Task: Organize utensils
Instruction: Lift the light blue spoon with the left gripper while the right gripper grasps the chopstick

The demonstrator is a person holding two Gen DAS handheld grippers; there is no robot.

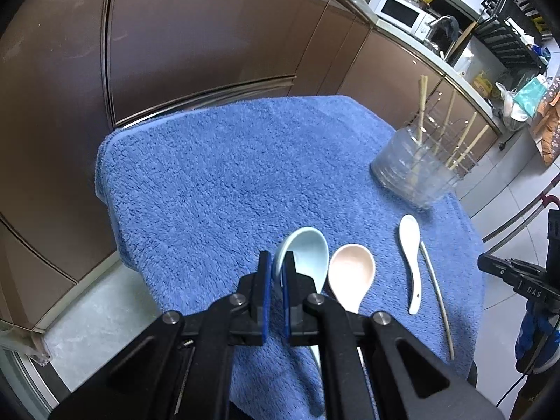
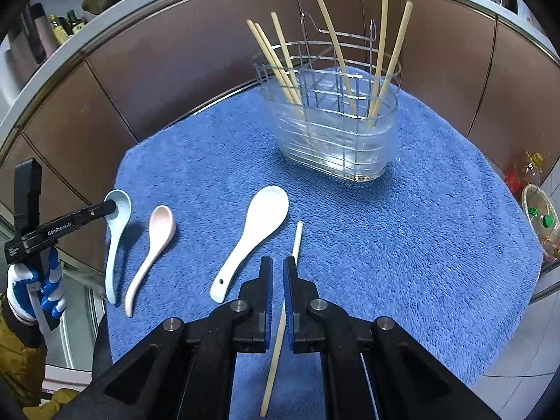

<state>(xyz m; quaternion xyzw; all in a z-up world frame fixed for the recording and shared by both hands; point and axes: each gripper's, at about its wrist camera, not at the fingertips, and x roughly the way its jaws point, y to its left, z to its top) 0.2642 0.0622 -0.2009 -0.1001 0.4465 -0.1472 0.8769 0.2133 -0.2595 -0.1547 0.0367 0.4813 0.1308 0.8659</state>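
Two claws grip utensils: left claw pinches the blue spoon, right claw a chopstick; either thin grip could slip.

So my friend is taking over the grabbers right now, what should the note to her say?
Left gripper: jaws shut on the rim of the blue spoon.
Right gripper: jaws shut on a loose chopstick.
On the blue towel: pink spoon and white spoon, lying between the two held things.
The holder stands at the far side of the towel.
Done: six chopsticks stand in the holder.
Left: drop in the held chopstick, then all three spoons.
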